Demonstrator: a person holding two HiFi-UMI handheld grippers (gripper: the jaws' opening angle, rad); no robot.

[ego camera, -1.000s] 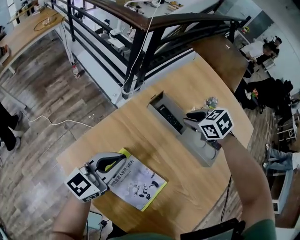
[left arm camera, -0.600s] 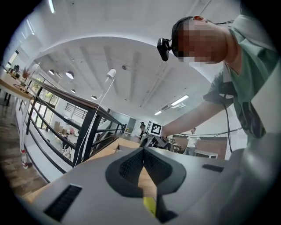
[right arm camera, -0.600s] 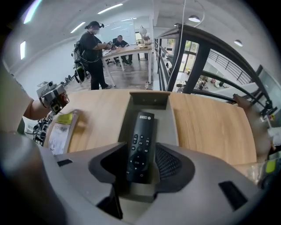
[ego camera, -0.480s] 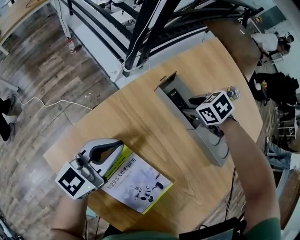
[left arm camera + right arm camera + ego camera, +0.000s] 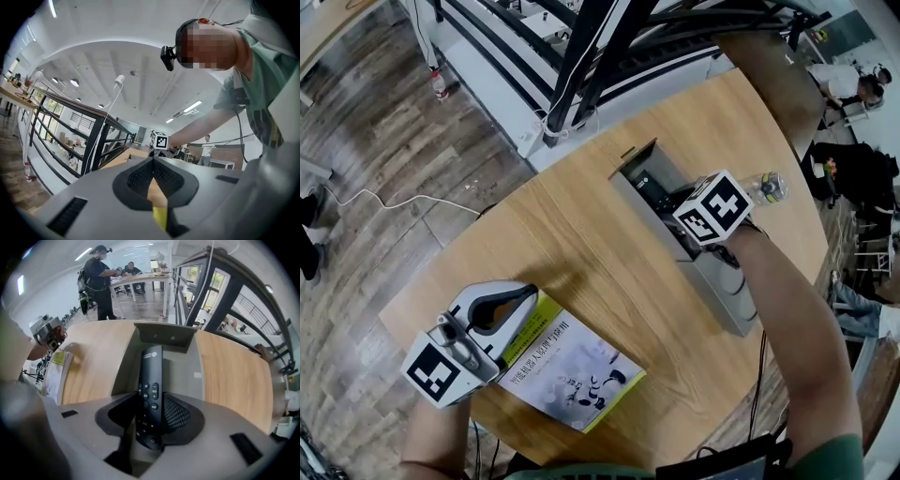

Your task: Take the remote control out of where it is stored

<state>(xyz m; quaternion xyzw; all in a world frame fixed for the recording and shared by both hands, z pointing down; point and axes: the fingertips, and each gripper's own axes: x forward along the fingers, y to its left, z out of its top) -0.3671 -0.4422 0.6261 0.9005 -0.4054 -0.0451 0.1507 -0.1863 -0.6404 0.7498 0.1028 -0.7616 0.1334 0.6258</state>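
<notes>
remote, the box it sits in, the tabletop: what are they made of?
Remote: probably matte black plastic; dull surface, raised buttons.
Box: thin grey sheet, painted metal or plastic, can't tell which; flat walls, even dull colour.
Tabletop: pale wood or wood-look laminate; grain lines, smooth finish.

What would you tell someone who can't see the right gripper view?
A black remote control lies in an open grey box on a wooden table, between the closing jaws of the right gripper.
</notes>
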